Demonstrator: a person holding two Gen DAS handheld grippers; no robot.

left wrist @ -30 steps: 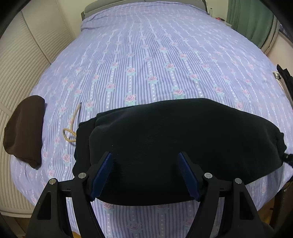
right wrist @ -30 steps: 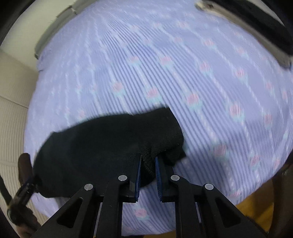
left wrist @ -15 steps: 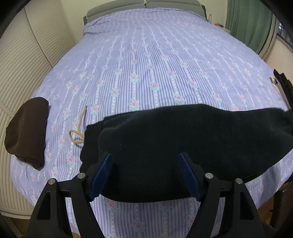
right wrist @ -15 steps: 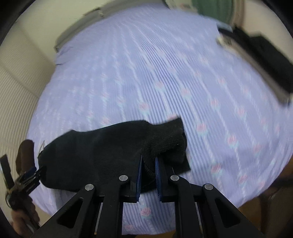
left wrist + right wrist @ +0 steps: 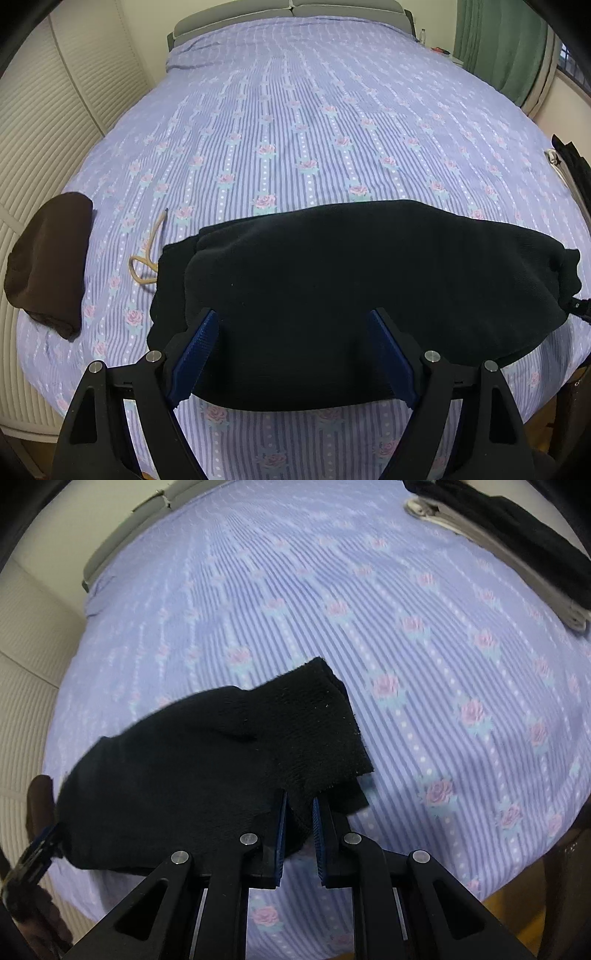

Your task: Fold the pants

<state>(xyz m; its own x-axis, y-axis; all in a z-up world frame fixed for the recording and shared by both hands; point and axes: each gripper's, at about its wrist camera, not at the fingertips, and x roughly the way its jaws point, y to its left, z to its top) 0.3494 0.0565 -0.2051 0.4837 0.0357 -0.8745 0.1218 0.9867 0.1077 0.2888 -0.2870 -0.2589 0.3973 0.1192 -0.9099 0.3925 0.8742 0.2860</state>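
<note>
The black pants (image 5: 351, 280) lie folded in a long band across the near part of the bed. My left gripper (image 5: 293, 354) is open, its blue pads (image 5: 195, 350) on either side of the pants' near edge, holding nothing. My right gripper (image 5: 298, 812) is shut on the ribbed cuff end of the pants (image 5: 221, 760) at their right end. The right gripper's tip also shows at the far right of the left wrist view (image 5: 580, 306). The left gripper shows at the far left of the right wrist view (image 5: 33, 853).
The bed has a lilac striped sheet with roses (image 5: 295, 110). A folded brown garment (image 5: 48, 258) lies at the left edge and a tan cord (image 5: 146, 258) beside the pants. Dark clothes (image 5: 517, 535) lie at the right edge. A louvred wardrobe (image 5: 40, 122) stands to the left.
The right gripper pulled the cuff end out to the right, stretching the pants, then came back inward and lower. The left gripper stayed open over the near edge.
</note>
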